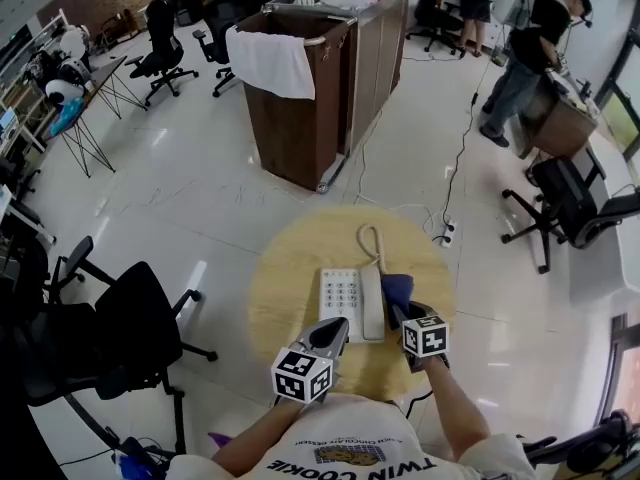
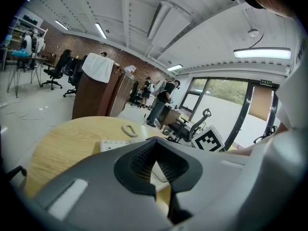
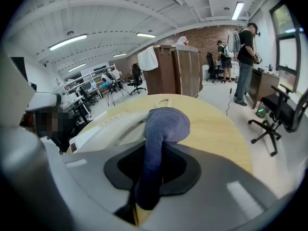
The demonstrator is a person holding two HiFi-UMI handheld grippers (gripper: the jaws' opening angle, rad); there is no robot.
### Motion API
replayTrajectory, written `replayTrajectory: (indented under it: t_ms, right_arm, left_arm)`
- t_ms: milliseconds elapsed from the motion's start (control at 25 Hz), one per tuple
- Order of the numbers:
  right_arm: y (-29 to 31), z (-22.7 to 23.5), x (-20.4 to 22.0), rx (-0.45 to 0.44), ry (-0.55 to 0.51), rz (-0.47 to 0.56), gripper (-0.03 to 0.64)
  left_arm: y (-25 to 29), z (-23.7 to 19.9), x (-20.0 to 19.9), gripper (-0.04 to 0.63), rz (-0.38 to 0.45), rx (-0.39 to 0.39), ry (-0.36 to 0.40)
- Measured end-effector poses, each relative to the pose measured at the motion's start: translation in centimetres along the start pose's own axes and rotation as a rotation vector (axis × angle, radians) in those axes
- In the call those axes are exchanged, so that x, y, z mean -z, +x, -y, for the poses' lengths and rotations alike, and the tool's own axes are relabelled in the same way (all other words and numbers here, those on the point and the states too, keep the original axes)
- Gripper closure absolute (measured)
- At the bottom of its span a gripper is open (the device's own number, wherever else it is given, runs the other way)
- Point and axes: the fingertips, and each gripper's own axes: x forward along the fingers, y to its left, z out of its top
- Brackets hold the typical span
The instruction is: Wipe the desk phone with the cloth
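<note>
With the blue cloth (image 3: 166,124) pinched in the right hand-held gripper (image 3: 154,162) beside the desk phone (image 1: 345,298) near the table's (image 1: 290,278) front edge (left hand-held gripper (image 1: 333,330) closed, empty), wiping seems about to start. Next, press the cloth onto the handset.

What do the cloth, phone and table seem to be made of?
Cloth: soft blue fabric, matte, possibly fleece; it bulges and droops limply.
Phone: off-white hard plastic, judging by its smooth moulded casing and keys.
Table: light wood or wood-look laminate; faint grain, matte.
</note>
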Motion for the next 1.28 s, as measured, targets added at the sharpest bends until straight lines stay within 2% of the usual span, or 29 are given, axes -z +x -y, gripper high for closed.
replayTrajectory:
  t_ms: [480, 800, 1080, 1280]
  right_arm:
    - [3.1, 3.4, -4.0, -0.004, -0.099, -0.048, 0.548]
    - [5.9, 4.5, -7.8, -0.015, -0.262, -0.076, 0.549]
    - [8.5, 3.0, -10.8, -0.062, -0.379, -0.089, 0.548]
    - [10.6, 0.4, -12.6, -0.118, -0.486, -0.102, 0.548]
  left_arm:
    - [-0.4, -2.7, -1.0, 0.603, 0.035, -0.105, -0.043]
    - [-0.3, -3.7, -0.9, 0.603, 0.046, -0.152, -0.054]
    - [-0.9, -4.6, -0.5, 0.603, 0.066, -0.204, -0.079]
    - [-1.0, -4.6, -0.3, 0.603, 0.076, -0.225, -0.084]
